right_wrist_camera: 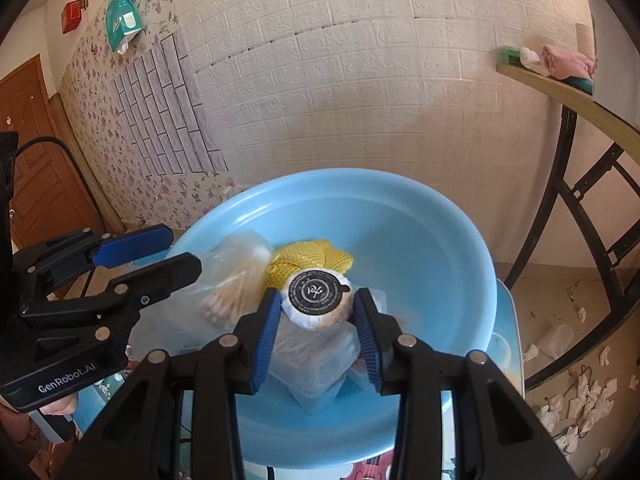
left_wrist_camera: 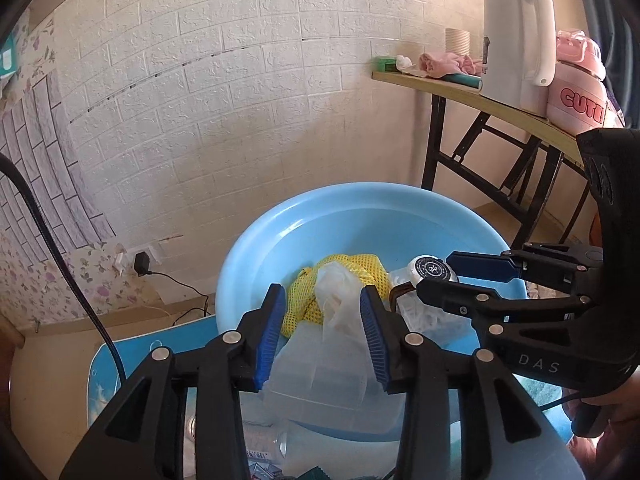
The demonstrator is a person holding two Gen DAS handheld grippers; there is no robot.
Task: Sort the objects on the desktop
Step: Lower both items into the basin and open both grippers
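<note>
A light blue basin (left_wrist_camera: pixel 256 240) (right_wrist_camera: pixel 440 216) holds a yellow mesh cloth (left_wrist_camera: pixel 304 300) (right_wrist_camera: pixel 312 258) and clear plastic containers and bags. My left gripper (left_wrist_camera: pixel 323 312) is closed on a clear plastic bag (left_wrist_camera: pixel 336 300) above a clear box (left_wrist_camera: pixel 320 380); in the right wrist view the bag holds cotton swabs (right_wrist_camera: pixel 228 300) beside the left gripper (right_wrist_camera: pixel 160 256). My right gripper (right_wrist_camera: pixel 317 312) is shut on a round white-wrapped disc with a black label (right_wrist_camera: pixel 318 294), also seen in the left wrist view (left_wrist_camera: pixel 432 270), over the basin.
A folding table (left_wrist_camera: pixel 460 88) at the right carries a white kettle (left_wrist_camera: pixel 516 44), a pink container (left_wrist_camera: pixel 580 92), a pink cloth (left_wrist_camera: pixel 444 62) and cups. Paper scraps (right_wrist_camera: pixel 576 400) litter the floor. A charger and cable (left_wrist_camera: pixel 142 264) lie by the wall.
</note>
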